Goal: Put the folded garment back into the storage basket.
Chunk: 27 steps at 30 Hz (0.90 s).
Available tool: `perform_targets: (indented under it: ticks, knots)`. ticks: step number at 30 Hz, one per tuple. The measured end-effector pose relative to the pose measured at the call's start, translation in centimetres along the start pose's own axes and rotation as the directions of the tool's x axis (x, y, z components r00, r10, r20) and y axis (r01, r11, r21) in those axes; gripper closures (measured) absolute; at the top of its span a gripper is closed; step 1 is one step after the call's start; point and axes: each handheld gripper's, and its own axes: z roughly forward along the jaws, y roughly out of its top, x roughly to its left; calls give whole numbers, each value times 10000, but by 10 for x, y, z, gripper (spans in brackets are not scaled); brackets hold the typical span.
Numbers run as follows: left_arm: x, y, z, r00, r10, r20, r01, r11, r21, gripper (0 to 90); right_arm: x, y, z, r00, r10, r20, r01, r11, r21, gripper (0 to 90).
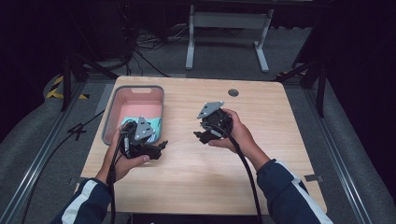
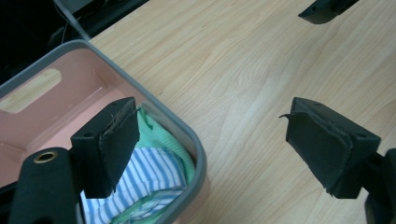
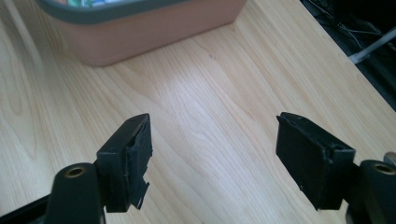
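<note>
The desk [image 1: 196,172] carries a pink bin [image 1: 112,110] at its left edge, clothes [image 2: 154,163] piled at the bin's near end. My left gripper [image 1: 161,147] hangs just beside that near corner, jaws wide apart, nearer the clothes. My right gripper [image 1: 200,136] waits mid-desk, jaws apart, empty.

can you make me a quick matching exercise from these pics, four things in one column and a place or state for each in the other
Things:
1. bin
2. folded cloths
3. left gripper
4. round hole

Places or states:
A. far edge of the table
B. open, over the bin's near rim
C. left part of the table
D. inside the bin

Pairs: 1-C, 2-D, 3-B, 4-A
</note>
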Motion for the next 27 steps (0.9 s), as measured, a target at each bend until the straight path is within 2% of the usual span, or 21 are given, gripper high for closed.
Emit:
perform_targets:
  ticks: [6,10,14,20,25,26,27]
  knots:
    - [-13,-2,3,9994,249,256,-248,9997,-38,177,-4,-19,-10,9998,44,195,-47,9999,129,287]
    - [-24,-6,9,9967,669,450,-678,9975,191,177,-7,-31,-17,9995,66,300,-70,9999,109,290]
    - [-32,-10,14,9946,767,696,-783,9967,207,177,-7,-40,-22,9993,85,370,-90,9999,147,288]
    - [-41,-17,22,9885,1108,1033,-1160,9922,450,178,-7,-53,-26,9981,-32,618,7,9992,408,285]
    - [-48,-22,29,9839,1317,1208,-1401,9881,640,178,-6,-67,-29,9982,48,596,-81,9985,545,284]
    - [-53,-25,33,9811,1488,1241,-1591,9842,781,178,-6,-71,-29,9982,72,588,-106,9983,577,282]
    - [-53,-25,33,9811,1488,1241,-1591,9842,781,177,-6,-71,-29,9982,72,588,-106,9983,577,282]
